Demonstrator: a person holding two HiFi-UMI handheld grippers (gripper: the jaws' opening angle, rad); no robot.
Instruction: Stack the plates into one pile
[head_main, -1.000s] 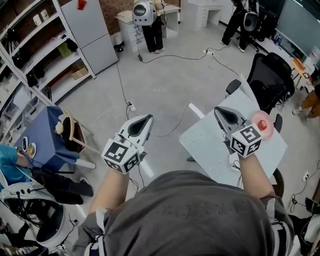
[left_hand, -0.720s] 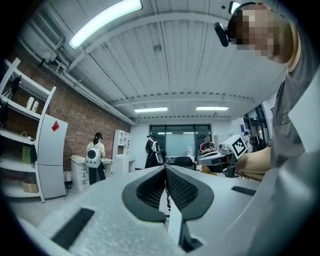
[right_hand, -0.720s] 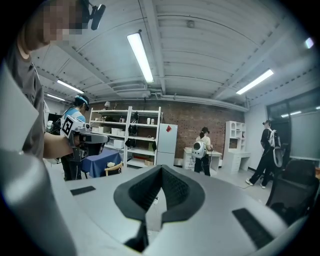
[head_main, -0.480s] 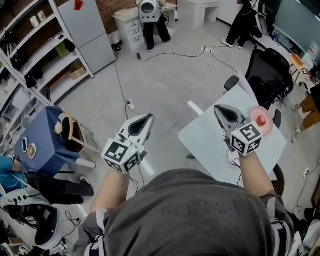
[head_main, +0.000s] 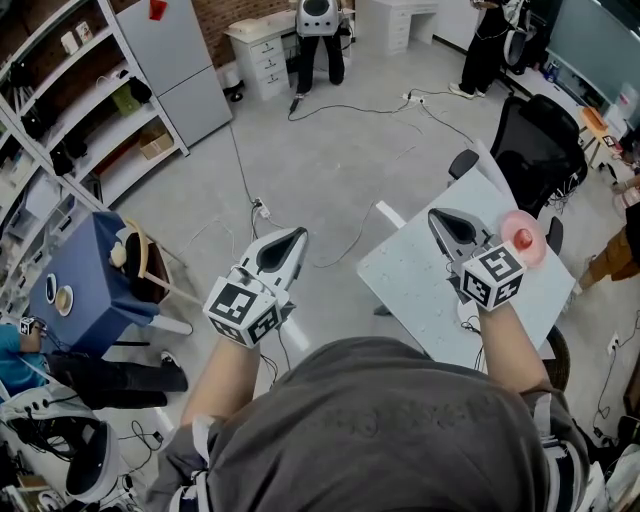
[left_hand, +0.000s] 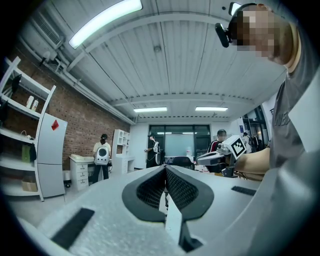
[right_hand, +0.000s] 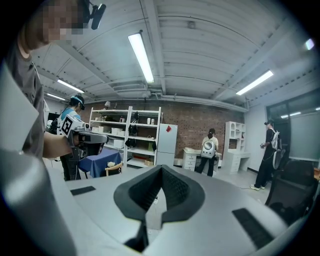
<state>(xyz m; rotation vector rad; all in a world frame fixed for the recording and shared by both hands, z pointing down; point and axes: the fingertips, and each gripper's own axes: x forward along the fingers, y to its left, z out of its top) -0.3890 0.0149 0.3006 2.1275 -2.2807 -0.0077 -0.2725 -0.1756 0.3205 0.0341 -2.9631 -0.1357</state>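
Pointing forward with jaws pressed together and nothing between them, the left gripper (head_main: 295, 238) hangs over the floor and the right gripper (head_main: 437, 219) over the white table (head_main: 410, 280), a pink plate (head_main: 522, 241) lying just right of it.

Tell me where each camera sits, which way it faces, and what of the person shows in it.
Head view: on the person's head, facing steeply down at floor and white table; shows grey shirt, both arms, left gripper, right gripper.
Left gripper view: on the left gripper, facing across the room at far windows; own shut jaws, right forearm, shirt.
Right gripper view: on the right gripper, facing the brick wall and shelves; own shut jaws, left forearm.
Shared: all three show the person with a white backpack.
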